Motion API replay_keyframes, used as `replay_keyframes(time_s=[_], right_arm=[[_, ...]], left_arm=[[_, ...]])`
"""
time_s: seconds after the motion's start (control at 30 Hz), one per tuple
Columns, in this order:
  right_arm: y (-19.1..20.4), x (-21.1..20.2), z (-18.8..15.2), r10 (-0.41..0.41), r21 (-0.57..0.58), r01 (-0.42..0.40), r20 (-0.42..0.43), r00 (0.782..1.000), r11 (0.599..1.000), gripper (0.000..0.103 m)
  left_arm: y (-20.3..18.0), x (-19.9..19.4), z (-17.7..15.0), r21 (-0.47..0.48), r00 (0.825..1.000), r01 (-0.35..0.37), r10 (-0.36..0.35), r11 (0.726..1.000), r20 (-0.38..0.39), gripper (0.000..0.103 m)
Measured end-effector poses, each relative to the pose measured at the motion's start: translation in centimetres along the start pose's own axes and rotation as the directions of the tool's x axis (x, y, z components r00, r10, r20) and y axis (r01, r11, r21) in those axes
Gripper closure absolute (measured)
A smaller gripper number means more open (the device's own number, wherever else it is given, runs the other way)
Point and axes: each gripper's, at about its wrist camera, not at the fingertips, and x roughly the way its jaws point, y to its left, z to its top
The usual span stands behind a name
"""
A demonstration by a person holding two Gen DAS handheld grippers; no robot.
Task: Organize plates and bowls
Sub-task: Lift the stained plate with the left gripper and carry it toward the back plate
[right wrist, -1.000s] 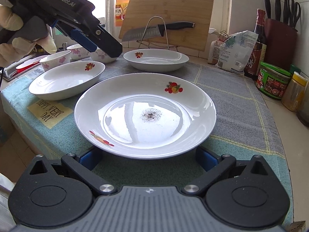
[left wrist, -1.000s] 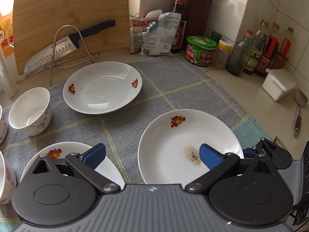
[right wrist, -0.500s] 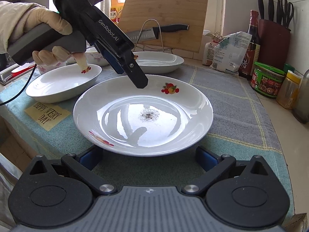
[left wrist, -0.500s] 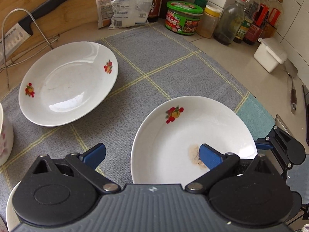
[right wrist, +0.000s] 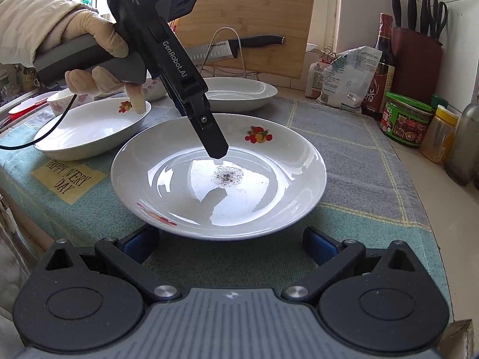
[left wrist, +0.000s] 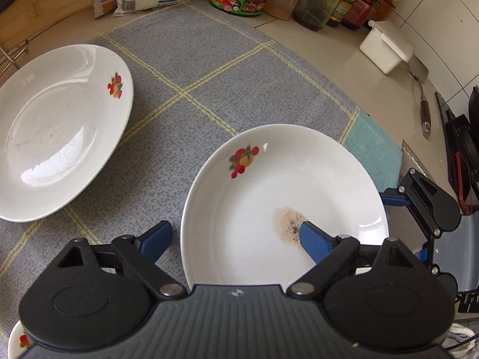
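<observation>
The left gripper (left wrist: pixel 233 239) stood with its jaws apart, though they had just been closing, straddling the near rim of the soiled plate (left wrist: pixel 284 197): one blue pad hung inside the dish beside the stain, the other outside the rim, and neither visibly pressed on it. From the right wrist view, its tip looked to be just at the plate's floor. The right gripper (right wrist: pixel 230 245) waited with jaws wide apart, just short of the same plate's opposite edge, holding nothing.

By the look of it, the organizing had hardly begun. No plate sat on another: beyond and to the left of the left gripper lay a second plate (left wrist: pixel 60 131), a third plate (right wrist: pixel 89 125) sat further left, and bowls (right wrist: pixel 152 88) stood beyond that, all separate on the grey cloth (left wrist: pixel 224 68).

The soiled plate was white and glossy, shallow, with fruit motifs on its rim and a brownish, speckled smear in its centre.
</observation>
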Motion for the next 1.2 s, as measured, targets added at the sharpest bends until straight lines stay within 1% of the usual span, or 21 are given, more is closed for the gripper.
replay_keyframes(time_s=[0.13,0.2,0.27,0.37,0.53,0.83,1.2], right_arm=[[-0.2,0.1,0.1,0.010,-0.002,-0.010,-0.010,1.000,1.000,0.000],[-0.3,0.3,0.3,0.023,-0.012,-0.023,-0.013,1.000,1.000,0.000],[-0.5,0.4,0.4,0.040,-0.024,-0.041,-0.013,0.999,0.999,0.000],[-0.7,0.7,0.5,0.066,-0.041,-0.066,-0.015,0.998,0.997,0.000],[-0.9,0.9,0.5,0.095,-0.063,-0.096,-0.013,0.995,0.993,0.000],[-1.3,1.3,1.2,0.143,-0.099,-0.146,-0.045,0.989,0.984,0.000],[-1.1,1.5,1.6,0.139,-0.100,-0.146,-0.072,0.988,0.984,0.000]], left_arm=[[-0.1,0.1,0.3,0.004,1.000,0.018,-0.018,1.000,-0.023,0.017],[-0.1,0.1,0.4,0.017,0.999,0.028,-0.027,0.999,-0.031,0.017],[-0.3,0.2,0.6,0.029,0.999,0.020,-0.019,0.999,-0.039,0.020],[-0.5,0.4,0.8,0.054,0.998,0.027,-0.024,0.998,-0.060,0.022],[-0.5,0.5,1.0,0.056,0.997,0.033,-0.029,0.998,-0.068,0.022],[-0.4,0.5,1.1,0.058,0.996,0.047,-0.043,0.997,-0.074,0.023],[-0.3,0.5,1.4,0.074,0.994,0.059,-0.051,0.996,-0.099,0.023]])
